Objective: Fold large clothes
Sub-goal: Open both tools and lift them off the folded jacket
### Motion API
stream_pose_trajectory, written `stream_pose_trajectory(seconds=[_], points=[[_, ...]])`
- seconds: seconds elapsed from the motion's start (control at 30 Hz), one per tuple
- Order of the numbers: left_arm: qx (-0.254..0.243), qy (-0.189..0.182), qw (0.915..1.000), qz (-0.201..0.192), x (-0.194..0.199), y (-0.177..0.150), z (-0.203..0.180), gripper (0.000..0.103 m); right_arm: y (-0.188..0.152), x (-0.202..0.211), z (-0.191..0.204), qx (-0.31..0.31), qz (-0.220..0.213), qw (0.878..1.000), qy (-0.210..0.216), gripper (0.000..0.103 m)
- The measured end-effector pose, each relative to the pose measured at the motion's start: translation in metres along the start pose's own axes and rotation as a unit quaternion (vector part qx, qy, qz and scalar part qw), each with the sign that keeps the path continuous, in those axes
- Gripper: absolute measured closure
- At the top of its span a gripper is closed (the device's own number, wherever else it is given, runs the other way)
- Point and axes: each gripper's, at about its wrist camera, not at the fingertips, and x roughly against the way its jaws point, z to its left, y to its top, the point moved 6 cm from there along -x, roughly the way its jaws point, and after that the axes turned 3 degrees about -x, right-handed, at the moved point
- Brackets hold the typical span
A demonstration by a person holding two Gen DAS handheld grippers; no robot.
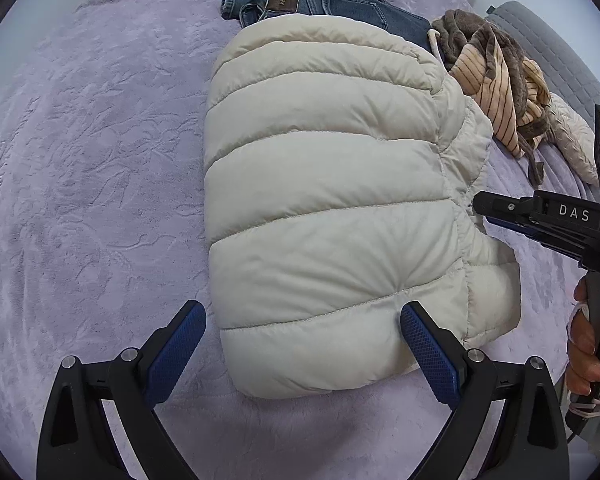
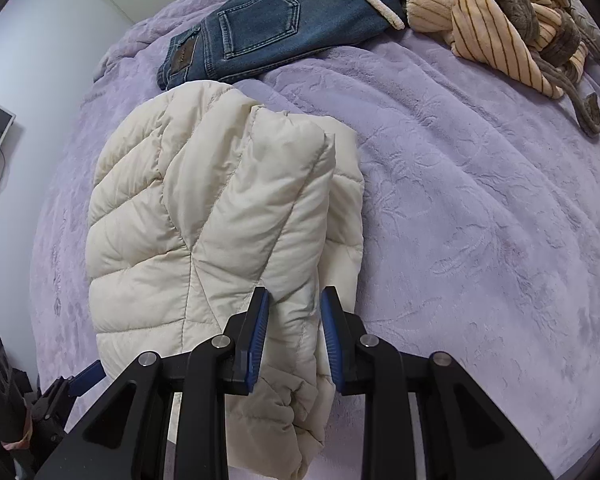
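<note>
Jacket (image 1: 332,200), cream and quilted, is lying folded into a puffy bundle on the lavender bedspread (image 1: 92,184), and everything else is placing itself around it. The left hand-held gripper (image 1: 302,332) is sitting at the jacket's near edge with its blue-padded fingers (image 1: 428,356) spread wide, one finger pressing a dent into the padding and the other resting on the bedspread just beside the jacket. The right hand-held gripper (image 2: 294,312) is pinching a thick fold of the jacket (image 2: 220,216) between its pads at the bundle's other side; from the left wrist view it (image 1: 480,204) is reaching in to touch the jacket's seam, with a hand (image 1: 584,340) wrapping its grip. Beyond the jacket, folded blue jeans (image 2: 260,32) are lying with their waistband touching or slightly tucked under its far end. Near the jeans, beyond the jacket, a crumpled striped peach and brown garment (image 2: 496,20) is lying in a heap.
</note>
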Motion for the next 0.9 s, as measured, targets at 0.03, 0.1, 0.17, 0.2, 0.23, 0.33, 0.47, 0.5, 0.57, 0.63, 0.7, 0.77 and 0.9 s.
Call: stream_pose_trajectory(seconds=[0.03, 0.1, 0.17, 0.2, 0.23, 0.33, 0.47, 0.5, 0.57, 0.63, 0.7, 0.77, 0.9], points=[[-0.001, -0.001, 1.0000, -0.001, 0.002, 0.000, -0.001, 0.005, -0.001, 0.003, 0.000, -0.001, -0.001, 1.000, 0.002, 0.074], [-0.005, -0.001, 1.0000, -0.004, 0.007, -0.002, -0.003, 0.005, -0.003, 0.009, -0.001, -0.002, -0.003, 1.000, 0.005, 0.073], [-0.011, 0.001, 0.9999, -0.010, 0.015, -0.004, -0.005, 0.005, -0.007, 0.015, -0.001, -0.004, -0.003, 1.000, 0.009, 0.073], [-0.015, 0.004, 0.9998, -0.013, 0.018, -0.004, -0.007, 0.005, -0.010, 0.018, -0.001, -0.006, -0.002, 1.000, 0.012, 0.073], [-0.017, 0.005, 0.9997, -0.016, 0.021, -0.004, -0.008, 0.005, -0.012, 0.021, -0.001, -0.007, -0.001, 1.000, 0.014, 0.073], [-0.017, 0.002, 0.9998, -0.014, 0.030, -0.007, -0.012, 0.005, -0.021, 0.028, 0.001, -0.010, 0.004, 1.000, 0.019, 0.073], [-0.009, 0.011, 0.9999, -0.004, 0.042, -0.013, -0.011, 0.005, -0.036, 0.039, 0.005, -0.009, 0.014, 1.000, 0.025, 0.073], [-0.008, 0.015, 0.9999, -0.001, 0.045, -0.015, -0.010, 0.005, -0.040, 0.041, 0.006, -0.008, 0.017, 0.999, 0.026, 0.072], [-0.009, 0.031, 0.9995, -0.004, 0.054, -0.017, -0.008, 0.005, -0.048, 0.046, 0.010, -0.005, 0.022, 0.999, 0.027, 0.072], [-0.009, 0.044, 0.9989, -0.007, 0.062, -0.019, -0.004, 0.005, -0.055, 0.052, 0.014, 0.000, 0.025, 0.999, 0.025, 0.063], [-0.007, 0.050, 0.9987, -0.011, 0.071, -0.020, -0.002, 0.005, -0.060, 0.060, 0.016, 0.003, 0.022, 0.999, 0.023, 0.045], [-0.009, 0.050, 0.9986, -0.014, 0.080, -0.022, -0.001, 0.004, -0.065, 0.068, 0.021, 0.008, 0.016, 1.000, 0.025, 0.042], [-0.020, 0.056, 0.9981, -0.015, 0.095, -0.027, -0.005, 0.005, -0.072, 0.083, 0.029, 0.019, 0.013, 1.000, 0.016, 0.040]])
